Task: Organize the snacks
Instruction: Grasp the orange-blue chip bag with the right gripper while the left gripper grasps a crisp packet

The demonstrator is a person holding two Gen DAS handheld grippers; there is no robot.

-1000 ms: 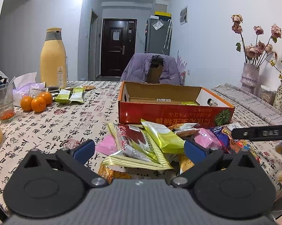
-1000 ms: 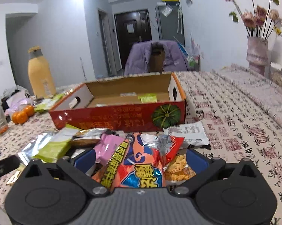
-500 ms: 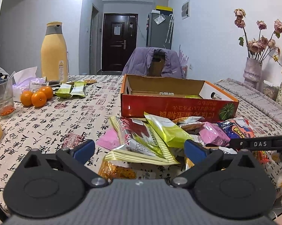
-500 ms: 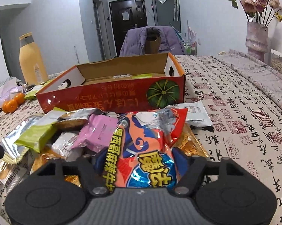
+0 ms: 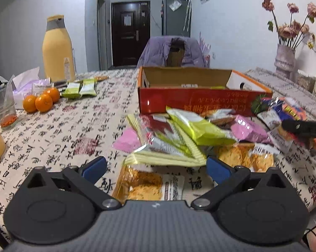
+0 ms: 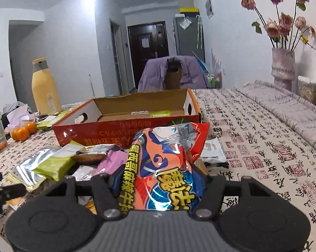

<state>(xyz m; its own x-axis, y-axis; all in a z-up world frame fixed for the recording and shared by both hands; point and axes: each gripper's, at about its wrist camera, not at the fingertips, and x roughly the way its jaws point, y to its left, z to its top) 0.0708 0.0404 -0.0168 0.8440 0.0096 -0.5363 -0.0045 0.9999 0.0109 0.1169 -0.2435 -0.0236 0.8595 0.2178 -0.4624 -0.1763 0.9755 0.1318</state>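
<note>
Orange-blue snack bag (image 6: 164, 168) sitting upright between right gripper (image 6: 158, 180) fingers, jaws closing on it, pads pressing both sides. Bag standing at near edge of snack pile (image 6: 59, 163), just before red cardboard box (image 6: 124, 126), box lying open on patterned tablecloth (image 6: 263, 147). Left gripper (image 5: 156, 168) hovering wide apart over yellow-green packets (image 5: 191, 130), gripping nothing. Oranges (image 5: 41, 100) and yellow bottle (image 5: 57, 48) standing well apart, far left.

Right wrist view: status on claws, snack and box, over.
Right claw closing on glossy orange-and-blue foil snack bag. Left claw open above snack pile. Open red cardboard box just behind the pile, nothing blocking.
</note>
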